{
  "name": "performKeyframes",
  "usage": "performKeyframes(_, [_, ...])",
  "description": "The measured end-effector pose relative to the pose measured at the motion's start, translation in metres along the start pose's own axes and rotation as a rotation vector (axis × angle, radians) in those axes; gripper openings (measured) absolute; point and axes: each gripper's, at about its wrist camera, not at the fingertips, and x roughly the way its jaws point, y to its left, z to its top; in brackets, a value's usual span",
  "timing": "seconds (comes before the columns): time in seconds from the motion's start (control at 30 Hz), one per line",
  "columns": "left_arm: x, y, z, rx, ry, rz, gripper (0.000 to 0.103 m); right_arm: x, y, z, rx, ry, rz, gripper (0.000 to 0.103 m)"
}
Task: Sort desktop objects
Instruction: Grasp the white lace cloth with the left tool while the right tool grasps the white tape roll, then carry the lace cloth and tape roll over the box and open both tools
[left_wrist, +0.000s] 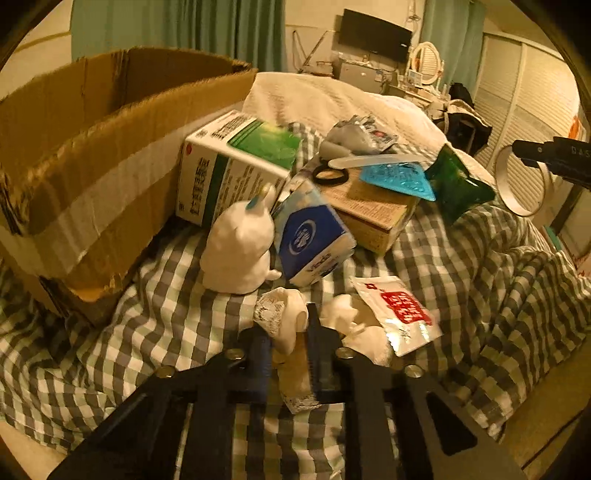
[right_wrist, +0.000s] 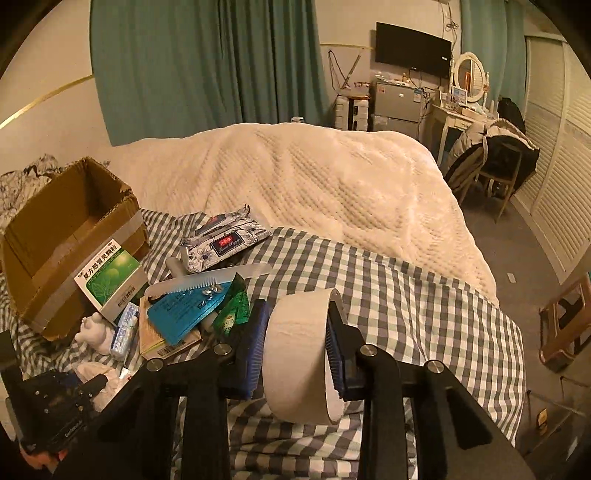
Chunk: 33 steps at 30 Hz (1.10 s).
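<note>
My left gripper (left_wrist: 286, 325) is shut on a white lace-trimmed sock (left_wrist: 288, 321) just above the checked cloth. My right gripper (right_wrist: 295, 314) is shut on a white tape roll (right_wrist: 299, 354), held above the checked cloth; the roll also shows at the right edge of the left wrist view (left_wrist: 517, 184). A pile lies ahead: a green-and-white medicine box (left_wrist: 236, 166), a white figurine (left_wrist: 240, 247), a blue tissue pack (left_wrist: 310, 240), a brown box (left_wrist: 373, 210), a blue blister card (left_wrist: 399, 181), a green sachet (left_wrist: 458, 188), a red-and-white sachet (left_wrist: 399, 314).
An open cardboard box (left_wrist: 85, 166) stands at the left, also in the right wrist view (right_wrist: 70, 236). A floral tissue pouch (right_wrist: 225, 240) and a comb (right_wrist: 207, 284) lie on the pile. A white blanket (right_wrist: 314, 184) covers the bed beyond. A chair and dresser stand at the far right.
</note>
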Motion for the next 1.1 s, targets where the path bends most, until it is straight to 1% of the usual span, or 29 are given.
performKeyframes(0.1, [-0.008, -0.004, 0.003, 0.011, -0.022, -0.005, 0.013, -0.006, -0.002, -0.001, 0.012, -0.005, 0.009, 0.029])
performKeyframes(0.23, [-0.022, -0.005, 0.009, 0.010, -0.054, 0.002, 0.013, -0.016, -0.001, -0.003, 0.019, -0.020, 0.018, 0.029])
performKeyframes(0.4, [-0.046, -0.006, 0.018, 0.014, -0.124, 0.010, 0.013, -0.031, -0.002, -0.005, 0.035, -0.045, 0.037, 0.029])
performKeyframes(0.67, [-0.069, -0.004, 0.031, 0.019, -0.185, 0.009, 0.013, -0.045, 0.006, -0.006, 0.026, -0.062, 0.058, 0.029])
performKeyframes(0.87, [-0.090, -0.001, 0.040, 0.023, -0.235, 0.005, 0.013, -0.062, 0.030, -0.003, -0.045, -0.103, 0.062, 0.029])
performKeyframes(1.03, [-0.105, 0.008, 0.052, 0.023, -0.255, 0.012, 0.013, -0.072, 0.062, 0.002, -0.128, -0.122, 0.097, 0.029])
performKeyframes(1.1, [-0.112, 0.013, 0.059, 0.022, -0.269, 0.010, 0.013, -0.077, 0.077, 0.006, -0.154, -0.129, 0.133, 0.029])
